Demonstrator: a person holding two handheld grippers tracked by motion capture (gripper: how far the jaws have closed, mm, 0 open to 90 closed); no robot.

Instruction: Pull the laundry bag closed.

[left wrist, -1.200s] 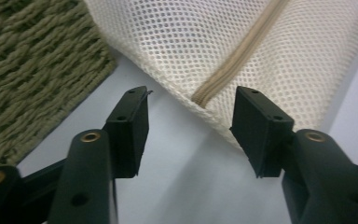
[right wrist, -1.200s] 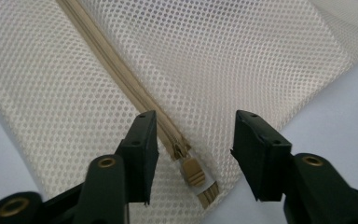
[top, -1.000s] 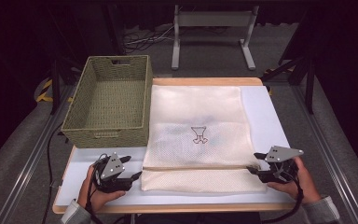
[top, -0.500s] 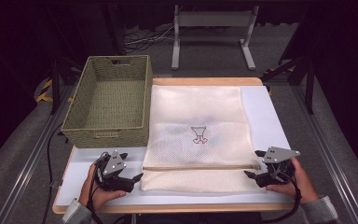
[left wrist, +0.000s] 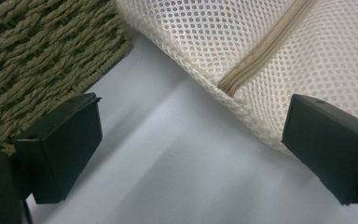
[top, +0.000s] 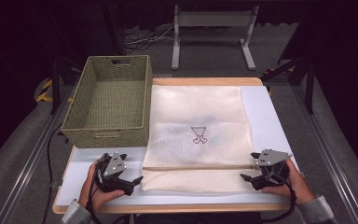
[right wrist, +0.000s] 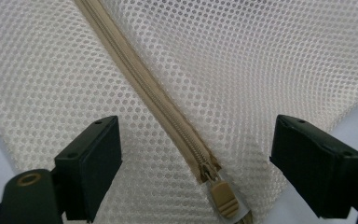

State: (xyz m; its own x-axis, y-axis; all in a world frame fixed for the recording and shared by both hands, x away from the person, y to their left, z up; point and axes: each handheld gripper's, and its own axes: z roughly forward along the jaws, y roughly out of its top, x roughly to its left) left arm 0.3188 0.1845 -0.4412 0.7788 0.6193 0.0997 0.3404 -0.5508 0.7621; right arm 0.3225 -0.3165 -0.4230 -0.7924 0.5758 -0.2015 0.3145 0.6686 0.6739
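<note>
Two claws, both with jaws wide apart and pressing on nothing; both have just been opening. Left claw (top: 133,179) sits at 7 o'clock on the surface (top: 270,116), just beside the mesh bag's near-left corner, jaws empty; in the left gripper view bare surface lies between them, and the bag edge with the zipper's closed end (left wrist: 228,86) is off toward one jaw. Wicker basket (top: 109,100) stands at 10 o'clock, close to that claw. Mesh bag (top: 196,112) lies flat mid-surface, from 12 down to 6 o'clock, zipper (top: 198,167) running across its near part. Right claw (top: 247,178) is at 5 o'clock, over the bag's right end; the zipper pull (right wrist: 223,200) lies between its jaws, untouched.

Risks, my read: right claw closing off-centre pinches mesh, not the small flat pull, so the slider won't run. Left claw closing where it is now catches nothing; without a hold on that corner the bag drags and bunches when the zipper is pulled. Mesh could snag in the teeth. Left claw swinging wide may knock the basket.
</note>
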